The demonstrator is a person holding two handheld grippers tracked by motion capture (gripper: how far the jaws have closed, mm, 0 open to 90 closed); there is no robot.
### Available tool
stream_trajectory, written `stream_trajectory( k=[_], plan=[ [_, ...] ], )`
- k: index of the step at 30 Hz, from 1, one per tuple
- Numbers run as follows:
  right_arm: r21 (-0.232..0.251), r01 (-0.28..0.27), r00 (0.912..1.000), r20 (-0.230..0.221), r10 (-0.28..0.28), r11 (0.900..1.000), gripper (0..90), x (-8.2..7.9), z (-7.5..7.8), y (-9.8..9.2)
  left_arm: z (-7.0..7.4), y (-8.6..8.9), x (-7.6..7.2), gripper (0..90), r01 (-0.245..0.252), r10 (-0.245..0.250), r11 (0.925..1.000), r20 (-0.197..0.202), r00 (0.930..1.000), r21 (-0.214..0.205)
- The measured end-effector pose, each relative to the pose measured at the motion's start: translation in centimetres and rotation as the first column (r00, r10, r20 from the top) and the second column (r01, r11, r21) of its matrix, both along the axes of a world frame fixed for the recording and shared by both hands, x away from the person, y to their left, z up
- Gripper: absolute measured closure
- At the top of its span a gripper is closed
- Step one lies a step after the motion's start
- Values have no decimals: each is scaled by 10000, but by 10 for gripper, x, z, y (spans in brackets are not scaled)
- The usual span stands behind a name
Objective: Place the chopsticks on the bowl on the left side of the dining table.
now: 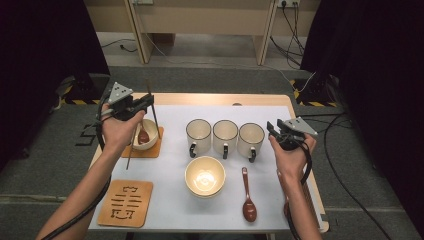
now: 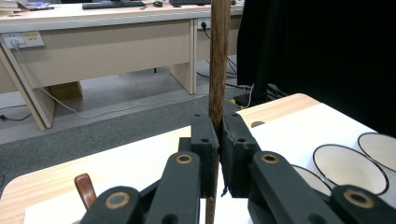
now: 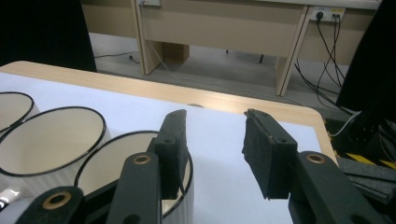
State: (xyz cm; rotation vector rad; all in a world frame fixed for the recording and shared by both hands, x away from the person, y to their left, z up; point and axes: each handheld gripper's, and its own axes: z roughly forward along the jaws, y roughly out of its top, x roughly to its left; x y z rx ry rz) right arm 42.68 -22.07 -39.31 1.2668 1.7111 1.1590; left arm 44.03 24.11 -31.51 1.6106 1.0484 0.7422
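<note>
My left gripper (image 1: 146, 101) hovers over the table's far left, shut on a thin brown wooden stick (image 1: 154, 116) that stands nearly upright. In the left gripper view the stick (image 2: 219, 60) passes between the closed jaws of my left gripper (image 2: 219, 140). Below it, a small bowl (image 1: 150, 142) holding a brown spoon (image 1: 143, 135) rests on a wooden coaster (image 1: 155, 150). My right gripper (image 1: 278, 130) is open beside the rightmost of three white mugs (image 1: 251, 140). The right gripper view has my right gripper (image 3: 215, 135) empty, with that mug (image 3: 121, 144) just left of it.
A second thin stick (image 1: 130, 155) lies across the coaster's left edge. A cream bowl (image 1: 205, 175) sits at the middle front, with a brown spoon (image 1: 248, 197) to its right. Another carved coaster (image 1: 125, 202) lies at the front left. Desks and cables stand beyond the table.
</note>
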Motion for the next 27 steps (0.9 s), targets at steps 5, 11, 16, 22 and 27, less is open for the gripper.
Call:
stream_trajectory(
  k=[5, 11, 16, 22, 27],
  plan=[
    [167, 118, 9999, 0, -118, 9998, 592, -6, -8, -5, -3, 2, -8, 836, 31, -31, 10000, -101, 9999, 16],
    [386, 252, 9997, 3, -253, 9989, 589, -9, -17, -13, -5, 6, -16, 836, 72, -73, 10000, -175, 9998, -68],
    [396, 361, 9993, 42, -363, 9986, 589, -11, -17, -17, -7, 8, -21, 836, 73, -75, 9999, -192, 9998, -93],
    [353, 431, 9990, 58, -434, 9984, 588, -13, -17, -18, -8, 10, -28, 836, 91, -95, 9998, -271, 9996, -161],
    [429, 439, 9990, 23, -440, 9981, 586, -14, -18, -19, -9, 11, -35, 836, 91, -95, 9999, -330, 9994, -147]
  ],
)
